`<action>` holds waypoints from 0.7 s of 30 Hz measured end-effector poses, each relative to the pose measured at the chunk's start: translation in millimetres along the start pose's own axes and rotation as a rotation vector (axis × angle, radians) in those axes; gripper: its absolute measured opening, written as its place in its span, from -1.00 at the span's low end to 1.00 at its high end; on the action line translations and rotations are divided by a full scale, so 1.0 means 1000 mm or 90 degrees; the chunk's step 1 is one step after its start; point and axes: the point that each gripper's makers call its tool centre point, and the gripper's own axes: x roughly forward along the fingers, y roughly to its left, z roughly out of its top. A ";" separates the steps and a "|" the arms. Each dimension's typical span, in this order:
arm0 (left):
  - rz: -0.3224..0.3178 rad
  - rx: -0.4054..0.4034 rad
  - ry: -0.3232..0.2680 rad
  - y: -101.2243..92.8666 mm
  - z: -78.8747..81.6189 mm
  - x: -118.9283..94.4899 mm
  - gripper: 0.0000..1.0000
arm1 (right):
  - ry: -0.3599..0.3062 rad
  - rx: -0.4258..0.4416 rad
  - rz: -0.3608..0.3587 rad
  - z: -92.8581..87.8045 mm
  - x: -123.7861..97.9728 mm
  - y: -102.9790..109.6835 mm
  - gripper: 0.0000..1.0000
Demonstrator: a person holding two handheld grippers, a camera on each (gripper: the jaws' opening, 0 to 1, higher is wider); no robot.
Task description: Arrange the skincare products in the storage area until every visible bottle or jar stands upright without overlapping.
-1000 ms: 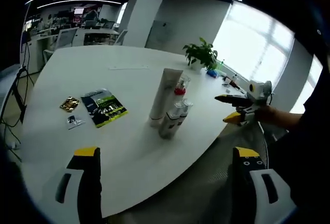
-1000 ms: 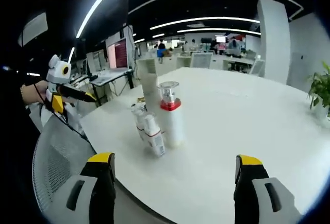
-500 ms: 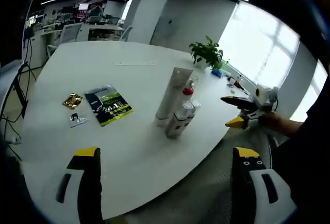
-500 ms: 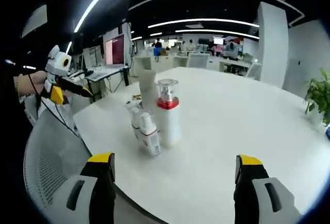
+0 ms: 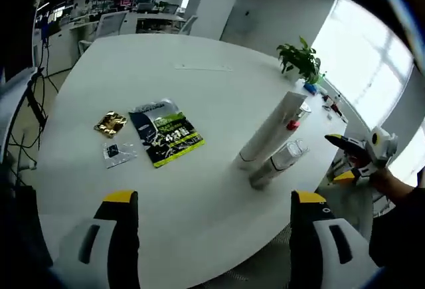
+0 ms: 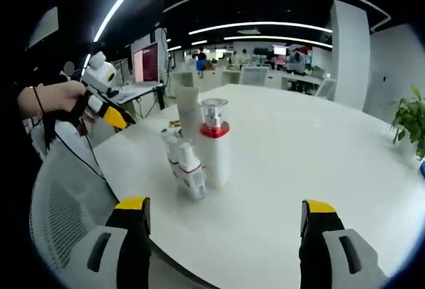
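A tall white tube (image 5: 269, 131) (image 6: 189, 113) stands upright on the white table (image 5: 212, 83). Pressed close around it are a white pump bottle with a red collar (image 6: 214, 148) (image 5: 293, 123) and two small clear-capped bottles (image 6: 186, 164) (image 5: 274, 167). My left gripper (image 5: 214, 199) is open and empty, short of the table's near edge. My right gripper (image 6: 226, 206) is open and empty too, on the other side of the cluster. Each gripper is also visible from the other: the right gripper (image 5: 355, 158) by a hand, the left gripper (image 6: 106, 103) held up beside the table.
A green and black sachet (image 5: 166, 133), a gold sachet (image 5: 111, 123) and a small clear sachet (image 5: 116, 153) lie flat left of the bottles. A potted plant (image 5: 302, 60) stands at the far edge. A mesh chair (image 6: 60, 216) is by the table's rim.
The left view has shifted higher and further over the table. In the right view the hand with the left gripper has risen and come closer to the table. The bottles have not moved.
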 end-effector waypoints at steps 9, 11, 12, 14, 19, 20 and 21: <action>0.040 -0.017 0.029 0.016 0.027 0.044 0.75 | 0.010 0.006 -0.006 -0.003 0.002 -0.003 0.89; 0.053 -0.011 0.032 0.020 0.033 0.050 0.75 | 0.012 0.007 -0.006 -0.004 0.002 -0.003 0.89; 0.056 -0.009 0.036 0.021 0.035 0.054 0.76 | 0.014 0.007 -0.008 -0.004 0.002 -0.004 0.88; 0.056 -0.005 0.036 0.024 0.042 0.067 0.75 | 0.017 0.008 -0.007 -0.006 0.003 -0.004 0.88; 0.079 0.005 0.054 0.036 0.051 0.087 0.70 | 0.015 0.019 -0.001 -0.005 0.003 -0.003 0.89; 0.086 -0.008 0.054 0.038 0.053 0.089 0.67 | 0.012 0.020 -0.001 -0.003 0.002 -0.003 0.88; 0.100 -0.027 0.043 0.043 0.058 0.093 0.66 | 0.007 0.021 -0.002 -0.002 0.002 -0.004 0.87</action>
